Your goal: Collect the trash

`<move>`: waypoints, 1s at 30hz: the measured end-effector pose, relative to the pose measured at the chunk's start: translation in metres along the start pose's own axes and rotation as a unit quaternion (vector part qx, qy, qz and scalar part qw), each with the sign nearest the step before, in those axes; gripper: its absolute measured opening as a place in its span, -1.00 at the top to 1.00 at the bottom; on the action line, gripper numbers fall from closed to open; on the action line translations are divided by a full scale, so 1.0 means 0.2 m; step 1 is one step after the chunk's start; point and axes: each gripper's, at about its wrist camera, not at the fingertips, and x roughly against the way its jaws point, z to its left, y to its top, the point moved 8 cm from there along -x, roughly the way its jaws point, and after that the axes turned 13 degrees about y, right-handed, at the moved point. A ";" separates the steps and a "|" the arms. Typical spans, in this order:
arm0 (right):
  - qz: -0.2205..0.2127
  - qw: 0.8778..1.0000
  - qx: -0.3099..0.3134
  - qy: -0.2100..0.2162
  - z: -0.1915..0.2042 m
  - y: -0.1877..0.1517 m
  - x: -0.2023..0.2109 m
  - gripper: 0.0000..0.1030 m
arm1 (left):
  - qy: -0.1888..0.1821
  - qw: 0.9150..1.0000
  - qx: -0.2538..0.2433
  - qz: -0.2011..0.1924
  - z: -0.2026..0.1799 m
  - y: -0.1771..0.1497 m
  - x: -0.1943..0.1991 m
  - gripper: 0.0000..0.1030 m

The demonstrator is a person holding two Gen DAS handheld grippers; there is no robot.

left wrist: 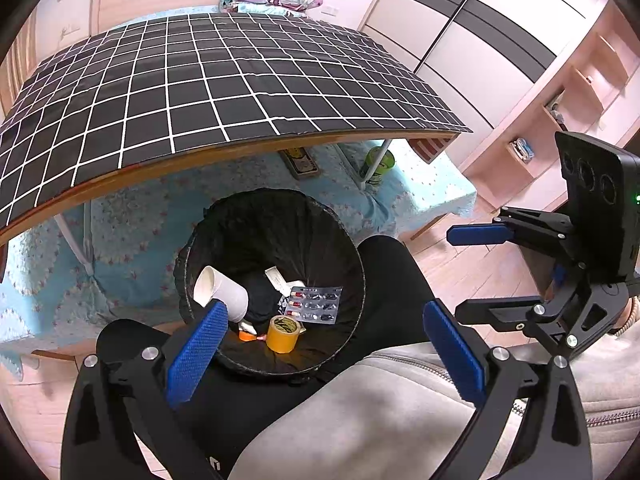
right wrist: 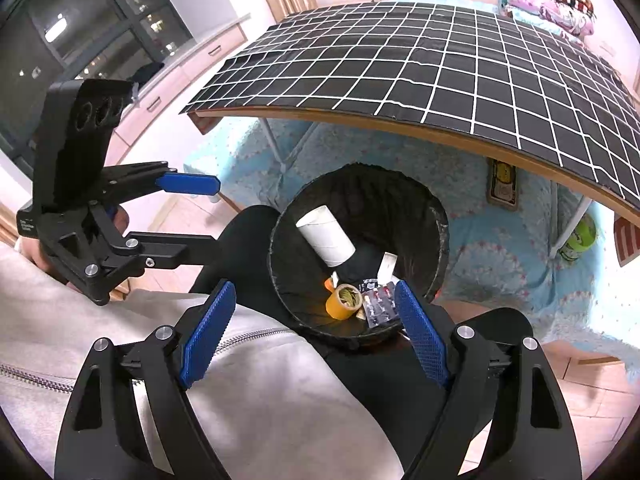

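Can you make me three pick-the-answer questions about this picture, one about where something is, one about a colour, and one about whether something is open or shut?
1. Where is the roll of tape?
A. On the checked tablecloth
B. Inside the black bin
C. On the wooden floor

2. What colour is the roll of tape?
A. Yellow
B. Green
C. Pink

3. How are both hand-held grippers?
A. Shut on a cup
B. Shut on nothing
C. Open, holding nothing

Answers:
1. B: the tape lies at the bottom of the black bin, beside the white tube and the pill pack.
2. A: its outside is yellow in both views.
3. C: the left hand-held gripper and the right hand-held gripper both show their blue pads spread wide, with nothing between them.
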 end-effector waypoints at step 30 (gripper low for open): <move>0.000 1.000 0.002 0.002 0.01 0.00 0.00 -0.58 | 0.001 1.000 -0.003 -0.004 -0.01 0.01 0.00 -0.84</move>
